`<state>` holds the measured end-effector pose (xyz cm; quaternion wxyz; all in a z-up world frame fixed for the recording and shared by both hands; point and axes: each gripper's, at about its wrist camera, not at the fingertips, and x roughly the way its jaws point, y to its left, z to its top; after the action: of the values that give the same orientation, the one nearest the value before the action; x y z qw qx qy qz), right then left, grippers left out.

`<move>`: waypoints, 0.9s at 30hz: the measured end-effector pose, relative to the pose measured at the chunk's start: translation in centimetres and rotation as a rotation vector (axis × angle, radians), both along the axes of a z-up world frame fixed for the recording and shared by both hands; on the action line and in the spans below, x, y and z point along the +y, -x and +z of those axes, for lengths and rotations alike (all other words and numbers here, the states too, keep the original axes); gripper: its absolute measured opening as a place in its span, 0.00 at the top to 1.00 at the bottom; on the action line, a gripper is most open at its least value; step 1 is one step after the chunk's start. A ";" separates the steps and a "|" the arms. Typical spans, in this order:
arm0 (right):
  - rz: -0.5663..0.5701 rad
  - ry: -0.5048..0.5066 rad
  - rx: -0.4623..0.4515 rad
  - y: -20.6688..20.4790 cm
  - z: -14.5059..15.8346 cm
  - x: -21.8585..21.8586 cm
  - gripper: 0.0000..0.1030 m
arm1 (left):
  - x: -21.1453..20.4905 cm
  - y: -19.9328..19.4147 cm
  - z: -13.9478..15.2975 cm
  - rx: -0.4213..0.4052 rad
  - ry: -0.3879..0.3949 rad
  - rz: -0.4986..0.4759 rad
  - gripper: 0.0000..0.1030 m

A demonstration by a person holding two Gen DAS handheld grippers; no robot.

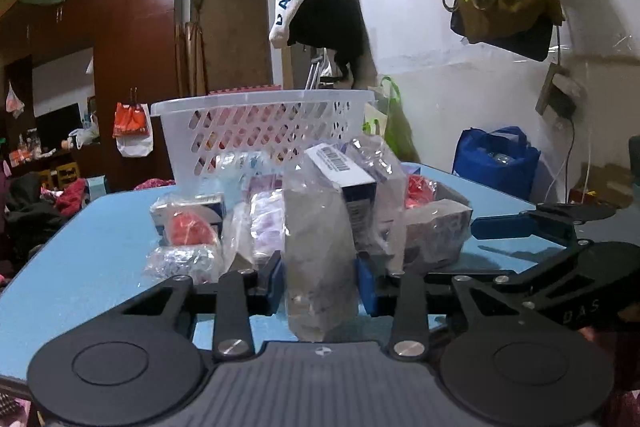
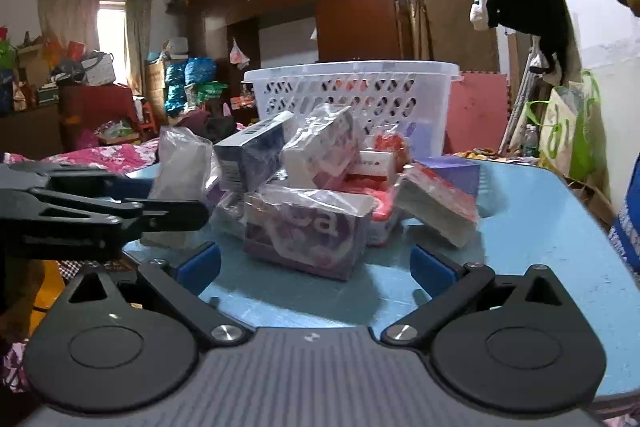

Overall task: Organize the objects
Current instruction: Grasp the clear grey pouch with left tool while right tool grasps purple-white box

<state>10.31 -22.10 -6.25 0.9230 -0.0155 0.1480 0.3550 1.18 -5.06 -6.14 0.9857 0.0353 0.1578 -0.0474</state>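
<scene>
A pile of plastic-wrapped boxes and packets lies on the blue table (image 1: 100, 247) in front of a white lattice basket (image 1: 260, 119). My left gripper (image 1: 320, 283) is shut on a tall grey packet in clear wrap (image 1: 320, 251) at the near edge of the pile. In the right wrist view that gripper's dark fingers (image 2: 120, 207) reach in from the left onto the same packet (image 2: 180, 163). My right gripper (image 2: 316, 267) is open, its blue pads on either side of a purple wrapped box (image 2: 308, 235) without touching it. The basket (image 2: 352, 87) stands behind the pile.
A dark blue box with a barcode label (image 1: 348, 175), red-and-white packs (image 2: 440, 203) and a crinkled bag (image 1: 180, 259) fill the pile. Bare table (image 2: 540, 247) runs to the right edge. A blue bag (image 1: 496, 159) and a green bag (image 2: 576, 131) stand beyond it by the wall.
</scene>
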 end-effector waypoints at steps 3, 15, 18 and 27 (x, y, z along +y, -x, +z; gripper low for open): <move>-0.011 0.005 -0.026 0.4 -0.1 0.8 0.00 | 0.7 0.5 -0.1 -0.017 0.004 0.011 0.60; -0.044 0.002 -0.066 1.8 -0.6 -0.9 0.26 | 2.7 1.1 1.2 -0.051 0.033 0.029 0.60; -0.059 -0.018 -0.083 1.9 0.4 -2.0 0.26 | 2.8 1.2 1.6 -0.065 0.037 0.029 0.60; 0.096 -0.144 -0.123 -1.7 7.6 -2.5 0.26 | 4.9 -1.5 7.3 -0.136 0.162 0.007 0.60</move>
<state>11.97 -24.58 1.34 0.9109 0.0218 0.0642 0.4070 2.71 -0.13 1.15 0.9939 -0.0417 0.0862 -0.0541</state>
